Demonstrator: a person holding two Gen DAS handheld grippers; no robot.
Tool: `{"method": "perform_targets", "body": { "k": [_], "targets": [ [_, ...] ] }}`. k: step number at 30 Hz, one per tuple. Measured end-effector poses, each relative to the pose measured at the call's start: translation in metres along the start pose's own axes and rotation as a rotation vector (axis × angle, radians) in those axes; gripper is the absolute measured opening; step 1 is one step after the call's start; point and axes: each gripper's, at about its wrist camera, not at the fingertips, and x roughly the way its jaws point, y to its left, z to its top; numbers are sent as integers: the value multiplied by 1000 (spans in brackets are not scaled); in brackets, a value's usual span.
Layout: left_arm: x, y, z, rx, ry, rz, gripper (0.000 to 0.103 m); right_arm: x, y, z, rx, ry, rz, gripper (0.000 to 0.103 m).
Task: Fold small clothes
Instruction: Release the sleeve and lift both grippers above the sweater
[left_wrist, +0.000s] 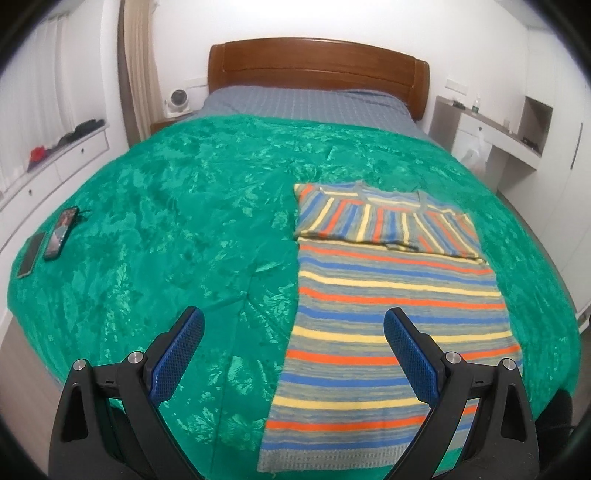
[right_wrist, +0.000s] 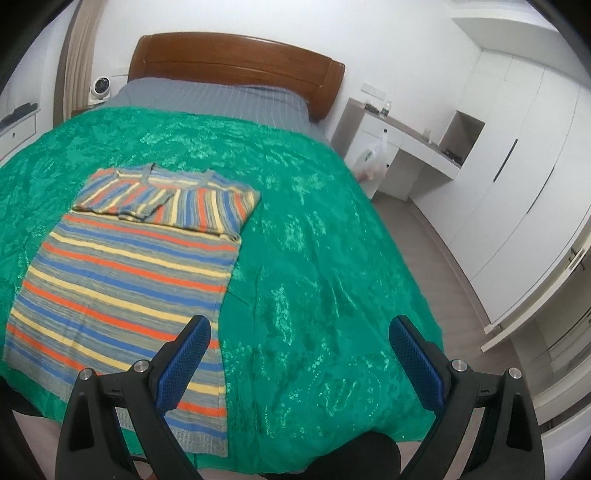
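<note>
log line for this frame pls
left gripper: open, empty | right gripper: open, empty | striped sweater: flat on green bedspread, sleeves folded in

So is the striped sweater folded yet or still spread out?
Partly folded: the striped sweater has both sleeves folded across its chest, while its body lies flat, full length.

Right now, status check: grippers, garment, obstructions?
Left gripper open, empty. Right gripper open, empty. Striped sweater flat on green bedspread, sleeves folded in. Two phones far left, clear.
</note>
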Motion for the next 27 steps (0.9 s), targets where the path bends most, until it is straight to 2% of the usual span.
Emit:
{"method": "perform_targets", "body": {
  "k": [27],
  "targets": [
    [-7, 6, 8, -19, -16, 23, 99, -34, -3, 26, -23, -109, -64, 96]
  ]
}}
